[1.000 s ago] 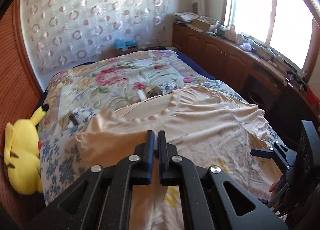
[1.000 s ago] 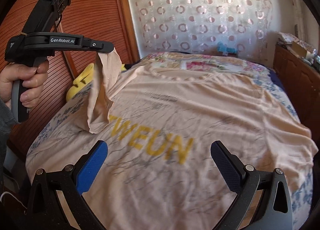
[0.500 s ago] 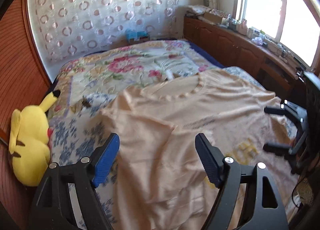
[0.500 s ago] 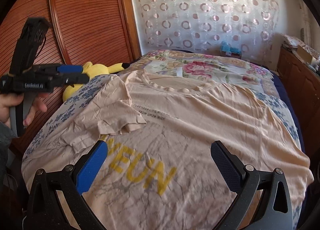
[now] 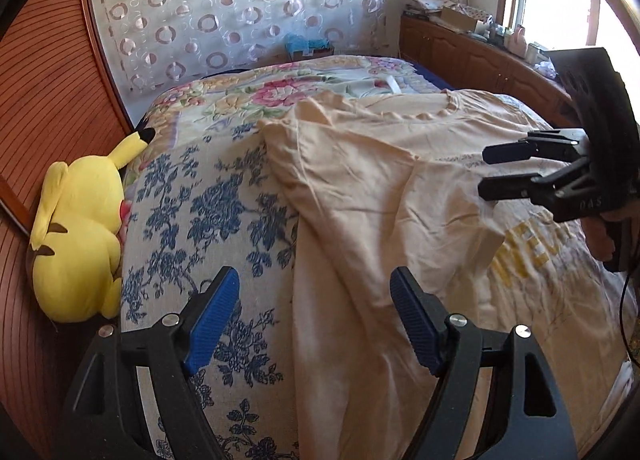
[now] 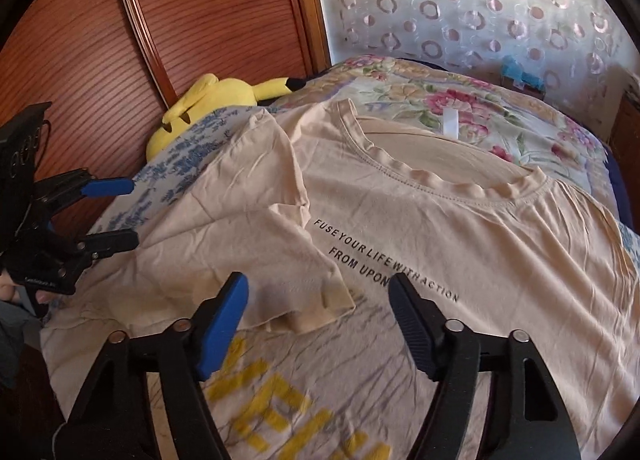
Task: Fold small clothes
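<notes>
My left claw (image 5: 314, 320) is spread wide and holds nothing. My right claw (image 6: 318, 324) is likewise spread and empty. Both hover above the bed (image 5: 208, 196).

The peach T-shirt (image 6: 460, 244) lies face up on the bed, its collar (image 6: 432, 180) toward 12 o'clock and its hem toward me at 6 o'clock, outside the lower edge of both views. The long axis therefore runs from 12 to 6. The left sleeve (image 6: 256, 228) is folded inward across the chest; its cuff lies just at 9 o'clock of the black printed text (image 6: 380, 260) and above the yellow lettering (image 6: 280, 412).

Relation governing the next move: in the left wrist view, the outer side edge (image 5: 304, 260) of the T-shirt runs between the fingers of the left claw, from 12 to 6. The left claw is the nearer one to this edge. The right claw sits over the chest, just below the folded sleeve, with the far side of the garment at its 3 o'clock.

Judgement: the next step is probably a lengthwise fold of the left side toward the centre line. This calls for a pinch on the side edge, parallel to the long axis.

A yellow Pikachu plush (image 5: 80, 228) rests at 9 o'clock beside the bed, well apart from the garment.
</notes>
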The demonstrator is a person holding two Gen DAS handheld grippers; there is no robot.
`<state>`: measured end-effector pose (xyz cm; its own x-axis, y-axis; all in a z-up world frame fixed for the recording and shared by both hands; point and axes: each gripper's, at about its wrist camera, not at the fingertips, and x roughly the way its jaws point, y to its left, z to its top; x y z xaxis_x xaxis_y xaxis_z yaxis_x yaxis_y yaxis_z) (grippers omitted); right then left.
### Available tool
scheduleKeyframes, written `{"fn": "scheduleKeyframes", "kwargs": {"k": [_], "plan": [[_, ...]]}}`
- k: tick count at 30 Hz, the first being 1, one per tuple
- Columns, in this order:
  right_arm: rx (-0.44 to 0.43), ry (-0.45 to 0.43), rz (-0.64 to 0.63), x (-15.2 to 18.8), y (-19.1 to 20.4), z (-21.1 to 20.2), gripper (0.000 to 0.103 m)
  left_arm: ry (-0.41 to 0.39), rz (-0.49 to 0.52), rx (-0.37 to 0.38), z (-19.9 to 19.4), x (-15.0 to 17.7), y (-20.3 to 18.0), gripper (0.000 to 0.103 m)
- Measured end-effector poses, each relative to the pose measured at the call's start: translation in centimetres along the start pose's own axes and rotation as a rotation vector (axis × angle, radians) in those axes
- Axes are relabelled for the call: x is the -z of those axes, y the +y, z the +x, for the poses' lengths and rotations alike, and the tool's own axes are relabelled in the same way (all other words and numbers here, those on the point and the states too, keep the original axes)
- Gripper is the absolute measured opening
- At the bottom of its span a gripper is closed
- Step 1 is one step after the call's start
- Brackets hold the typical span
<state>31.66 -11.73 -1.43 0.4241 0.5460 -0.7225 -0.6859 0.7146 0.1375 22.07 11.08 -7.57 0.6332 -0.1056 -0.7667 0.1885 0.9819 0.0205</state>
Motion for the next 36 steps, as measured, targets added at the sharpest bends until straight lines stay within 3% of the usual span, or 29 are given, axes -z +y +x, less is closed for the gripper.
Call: {"fn": "scheduleKeyframes", "kwargs": {"k": [4,7,10,11,19,27,29,32,36], "plan": [[-0.009,0.018,-0.04,-0.9,0.6,1.2,0.056,0.003,-0.013,-0.021,0.2,-0.1,0.9,0.079],[-0.016,0.03,-0.069,-1.0,1.3,1.8,0.037,-0.004,-0.034,-0.023,0.2,-0.4,1.5,0.079],[-0.034,0.035,-0.092,-1.4,1.7,2.5,0.01,-0.012,-0.036,-0.032,0.1,-0.8,1.9,0.079],[-0.042,0.035,-0.099,-1.5,1.8,2.5,0.007,-0.015,-0.036,-0.033,0.0,-0.9,1.9,0.079],[-0.008,-0.046,-0.074,-1.4,0.6,1.2,0.005,-0.043,-0.033,-0.051,-1.0,-1.7,2.1,0.079],[0.04,-0.018,-0.043,-0.4,0.5,2.2,0.005,-0.074,-0.052,-0.08,-2.7,-3.6,3.7,0.079],[0.059,-0.018,-0.037,-0.3,0.7,2.1,0.021,-0.077,-0.061,-0.073,-3.0,-3.5,3.8,0.079],[0.101,-0.027,-0.043,-0.4,1.1,1.2,0.026,-0.066,-0.067,-0.066,-3.2,-2.4,3.8,0.079],[0.09,-0.049,-0.05,-0.1,2.2,-0.3,0.03,-0.026,-0.074,-0.055,-2.9,0.2,3.4,0.079]]}}
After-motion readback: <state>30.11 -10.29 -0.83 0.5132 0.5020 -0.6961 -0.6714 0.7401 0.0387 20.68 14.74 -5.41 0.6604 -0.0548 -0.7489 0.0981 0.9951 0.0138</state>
